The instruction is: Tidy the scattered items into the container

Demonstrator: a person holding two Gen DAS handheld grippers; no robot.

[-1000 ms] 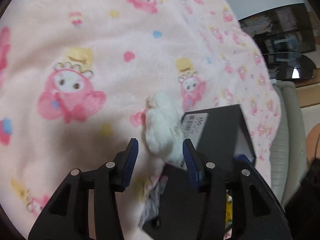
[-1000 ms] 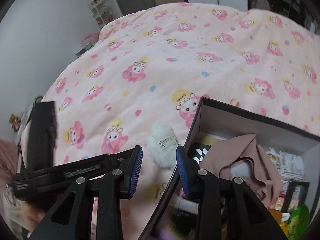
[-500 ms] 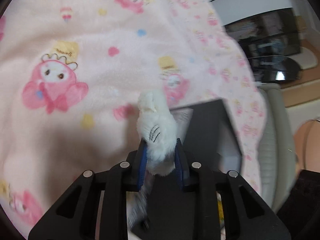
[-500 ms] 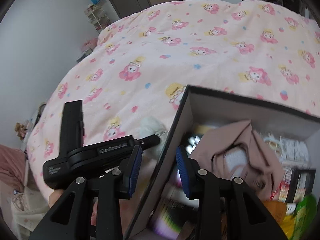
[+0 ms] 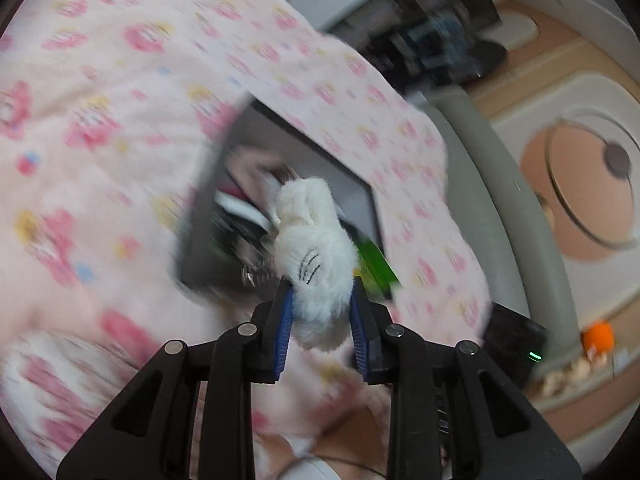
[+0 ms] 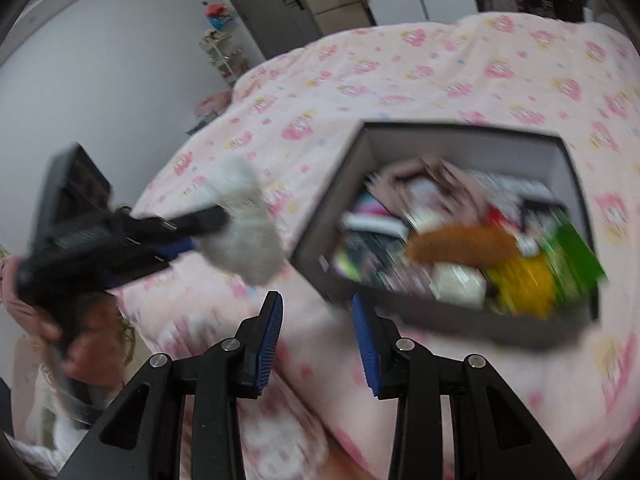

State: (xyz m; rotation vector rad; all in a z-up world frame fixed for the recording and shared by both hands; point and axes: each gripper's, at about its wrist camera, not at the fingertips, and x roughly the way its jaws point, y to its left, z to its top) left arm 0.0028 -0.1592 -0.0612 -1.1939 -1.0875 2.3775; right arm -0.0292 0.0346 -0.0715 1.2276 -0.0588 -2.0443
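The box [image 6: 452, 312] sits on the bed [image 6: 400, 80], full of items. The plush toy [image 5: 316, 256], clamped in the left tool [image 5: 322, 320], hangs above the bed left of the box. The right tool [image 6: 316, 344] hovers before the box's near wall.

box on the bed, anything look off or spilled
Nothing is spilled. The dark box sits open on the pink blanket, crammed with jumbled items, all inside its walls. The only thing outside it is the white plush toy, held in the air by the left gripper.
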